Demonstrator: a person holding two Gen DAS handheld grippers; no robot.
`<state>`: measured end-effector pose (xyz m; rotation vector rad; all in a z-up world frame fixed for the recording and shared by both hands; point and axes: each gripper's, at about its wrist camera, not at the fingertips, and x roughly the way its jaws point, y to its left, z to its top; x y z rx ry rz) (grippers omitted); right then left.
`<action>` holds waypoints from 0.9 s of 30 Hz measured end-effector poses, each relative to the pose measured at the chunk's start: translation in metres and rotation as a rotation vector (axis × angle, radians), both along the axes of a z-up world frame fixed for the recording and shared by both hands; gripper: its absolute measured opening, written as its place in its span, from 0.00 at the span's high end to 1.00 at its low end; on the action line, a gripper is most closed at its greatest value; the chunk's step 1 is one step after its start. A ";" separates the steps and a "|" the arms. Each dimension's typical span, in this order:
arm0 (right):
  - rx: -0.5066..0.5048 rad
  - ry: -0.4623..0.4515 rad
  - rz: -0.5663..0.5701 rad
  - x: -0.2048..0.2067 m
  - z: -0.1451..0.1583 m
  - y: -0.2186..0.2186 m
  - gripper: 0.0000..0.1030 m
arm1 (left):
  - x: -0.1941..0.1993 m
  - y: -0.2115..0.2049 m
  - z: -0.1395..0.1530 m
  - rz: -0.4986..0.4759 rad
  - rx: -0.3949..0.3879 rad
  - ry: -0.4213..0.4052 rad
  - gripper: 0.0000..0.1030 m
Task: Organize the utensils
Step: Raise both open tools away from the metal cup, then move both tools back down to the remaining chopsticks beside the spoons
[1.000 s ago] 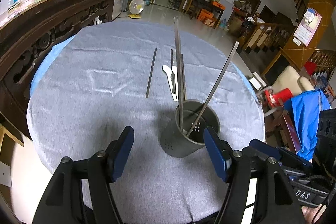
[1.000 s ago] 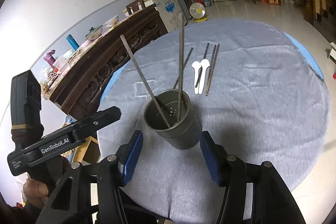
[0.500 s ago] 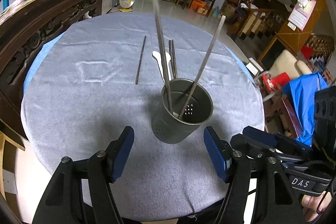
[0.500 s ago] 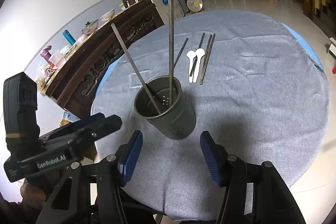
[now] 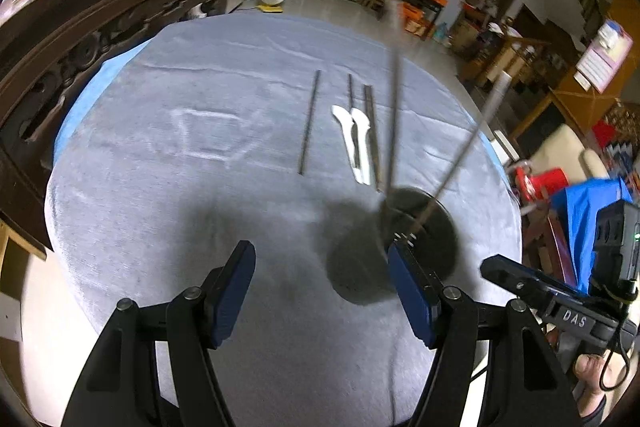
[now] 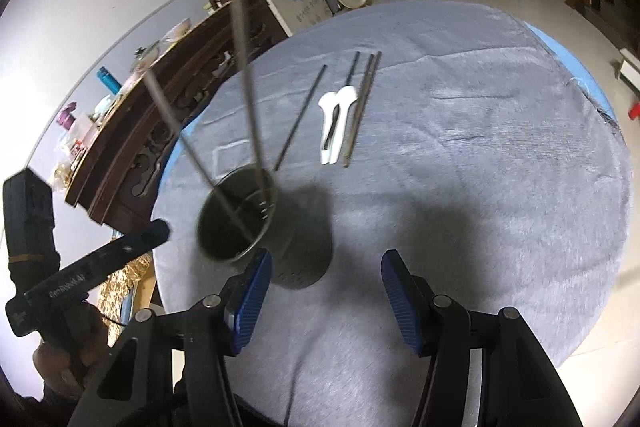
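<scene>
Grey tablecloth, holder, two chopsticks inside

The utensil holder is smeared by motion, its right-hand fingertip hiding part of the wall. The two chopsticks standing in it blur toward their tips. The dark handle beside the white spoons is perhaps another spoon's.

The holder with 2 tall chopsticks blocks the near side; bare cloth lies open around the flat utensils.
</scene>
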<state>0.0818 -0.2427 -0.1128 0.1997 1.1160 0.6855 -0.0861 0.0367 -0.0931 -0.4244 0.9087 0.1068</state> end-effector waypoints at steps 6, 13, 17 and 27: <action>0.014 0.088 -0.036 0.051 -0.018 -0.006 0.41 | 0.015 0.035 -0.009 0.069 -0.024 0.022 0.32; 0.012 0.179 -0.064 0.121 -0.044 0.001 0.41 | 0.037 0.069 -0.032 0.110 -0.045 0.082 0.32; -0.014 0.226 -0.052 0.164 -0.057 0.018 0.45 | 0.065 0.088 -0.045 0.103 -0.049 0.128 0.32; -0.125 0.305 -0.009 0.255 -0.085 0.089 0.63 | 0.157 0.108 -0.064 0.042 0.038 0.266 0.32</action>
